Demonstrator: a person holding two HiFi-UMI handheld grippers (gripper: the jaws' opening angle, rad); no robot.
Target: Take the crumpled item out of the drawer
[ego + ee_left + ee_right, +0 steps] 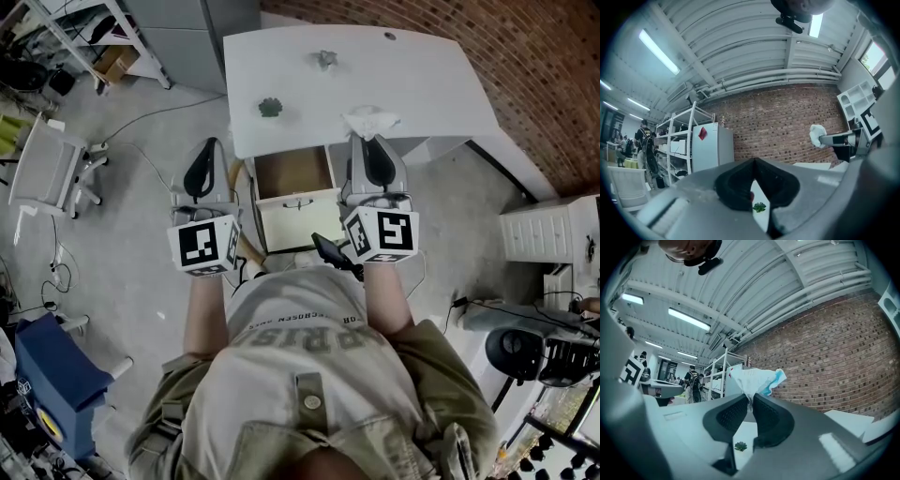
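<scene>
The crumpled item (371, 121), a wad of white paper with a blue edge, sticks out of my right gripper (367, 139), which is shut on it over the front edge of the white desk (422, 84). In the right gripper view the wad (757, 379) rises from between the pads of the right gripper (751, 398). Below the desk the drawer (298, 208) stands pulled out and its brown inside shows nothing. My left gripper (210, 143) hangs left of the drawer. The left gripper (754, 161) is shut with nothing in it. From that view the wad (816, 135) shows at the right.
A small green object (270, 108) and a grey one (325, 59) lie on the desk. A white chair (47, 169) stands at the left, a white drawer cabinet (553, 230) at the right. Cables run over the grey floor. A brick wall lies beyond the desk.
</scene>
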